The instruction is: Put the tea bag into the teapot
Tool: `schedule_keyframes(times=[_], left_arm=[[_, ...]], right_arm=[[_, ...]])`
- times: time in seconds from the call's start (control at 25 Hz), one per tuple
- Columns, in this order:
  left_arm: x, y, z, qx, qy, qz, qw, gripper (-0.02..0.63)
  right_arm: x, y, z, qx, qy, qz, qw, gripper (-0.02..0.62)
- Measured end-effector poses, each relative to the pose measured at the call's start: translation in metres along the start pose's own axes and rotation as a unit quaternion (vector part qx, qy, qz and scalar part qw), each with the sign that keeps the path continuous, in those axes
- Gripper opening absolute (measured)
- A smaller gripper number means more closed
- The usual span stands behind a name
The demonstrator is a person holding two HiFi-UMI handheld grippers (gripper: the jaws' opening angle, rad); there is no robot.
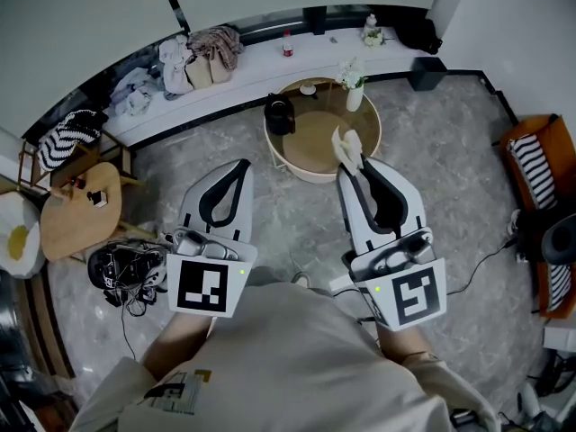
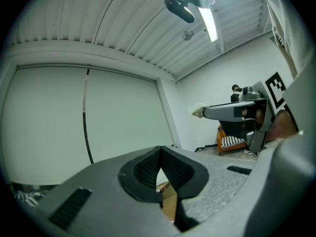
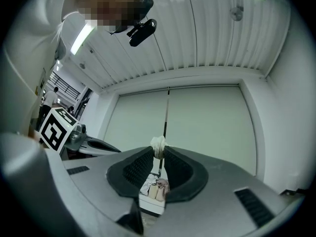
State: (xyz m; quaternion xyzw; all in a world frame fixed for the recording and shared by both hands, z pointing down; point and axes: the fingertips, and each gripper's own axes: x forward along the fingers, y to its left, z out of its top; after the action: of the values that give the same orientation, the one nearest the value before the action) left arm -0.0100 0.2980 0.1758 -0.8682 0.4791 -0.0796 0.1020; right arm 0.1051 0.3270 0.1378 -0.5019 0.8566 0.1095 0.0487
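Observation:
A black teapot (image 1: 280,113) stands on the left side of a round tan table (image 1: 310,174), ahead of both grippers. My right gripper (image 1: 348,158) is shut on a pale crumpled tea bag (image 1: 346,142), held over the table's near right edge and right of the teapot. In the right gripper view the tea bag (image 3: 158,144) pokes up between the tips of my right gripper (image 3: 158,151). The left gripper view shows that right gripper (image 2: 199,112) from the side. My left gripper (image 1: 241,166) hangs over the floor short of the table, its tips (image 2: 159,150) touching with nothing between them.
On the table also stand a white vase with flowers (image 1: 354,88) and a small white dish (image 1: 308,88). A ledge with clothes (image 1: 193,57) curves behind. A wooden side table (image 1: 81,210) and cabled gear (image 1: 126,268) lie left, an orange chair (image 1: 540,165) right.

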Motion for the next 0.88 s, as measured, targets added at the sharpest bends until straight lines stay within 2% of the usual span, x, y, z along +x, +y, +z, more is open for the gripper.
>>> schedule_keyframes(times=[0.52,0.88], left_arm=[[0.010,-0.003,-0.007,0.012,0.002,0.008,0.9999,0.008],[0.037,0.018,-0.029,0.008,0.003,0.005,0.9999,0.008]], right_arm=[[0.006,-0.009,-0.013,0.001,-0.007,0.007,1.000,0.069],[0.044,-0.015,-0.037,-0.010,0.009,0.011,1.000,0.069]])
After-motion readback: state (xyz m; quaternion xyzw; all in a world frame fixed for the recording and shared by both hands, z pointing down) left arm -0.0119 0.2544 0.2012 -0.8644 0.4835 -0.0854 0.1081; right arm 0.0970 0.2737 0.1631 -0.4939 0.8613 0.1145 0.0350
